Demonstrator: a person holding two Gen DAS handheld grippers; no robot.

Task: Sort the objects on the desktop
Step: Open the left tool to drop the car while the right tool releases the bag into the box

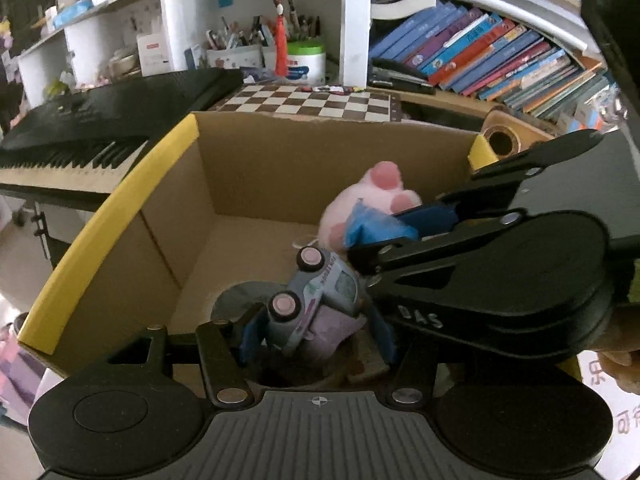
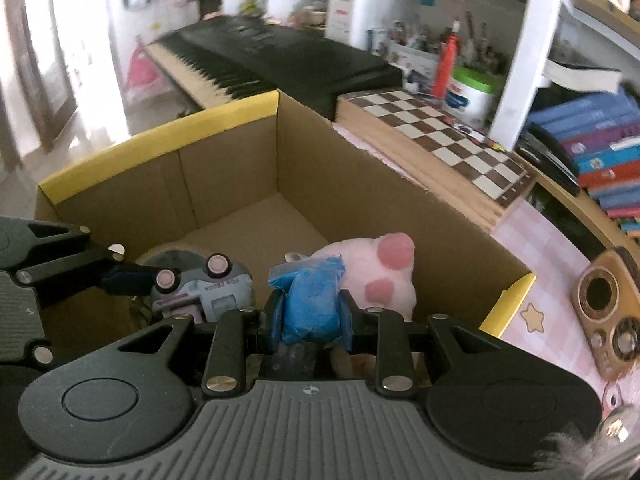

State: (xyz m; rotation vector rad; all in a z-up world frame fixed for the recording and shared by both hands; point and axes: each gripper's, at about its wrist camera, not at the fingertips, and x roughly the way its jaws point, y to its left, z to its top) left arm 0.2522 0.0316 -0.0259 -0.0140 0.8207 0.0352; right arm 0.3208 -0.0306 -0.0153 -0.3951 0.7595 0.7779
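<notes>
A cardboard box [image 1: 256, 168] with yellow-taped flaps stands open below both grippers; it also shows in the right wrist view [image 2: 320, 168]. My left gripper [image 1: 316, 320] is shut on a grey-blue toy car [image 1: 320, 300] with pink wheels, held on its side over the box. The car also shows in the right wrist view [image 2: 208, 284]. My right gripper [image 2: 308, 312] is shut on a pink plush pig [image 2: 376, 276] by its blue clothing [image 2: 312, 300], over the box's right side. In the left wrist view the right gripper [image 1: 404, 228] and the pig [image 1: 368, 196] are just above the car.
A grey disc [image 1: 240, 300] lies on the box floor. A chessboard [image 1: 312, 100] and a black keyboard [image 1: 104, 120] sit behind the box. Books [image 1: 500, 56] fill the shelf at right. A wooden toy camera [image 2: 608, 308] lies on the pink checked cloth [image 2: 536, 248].
</notes>
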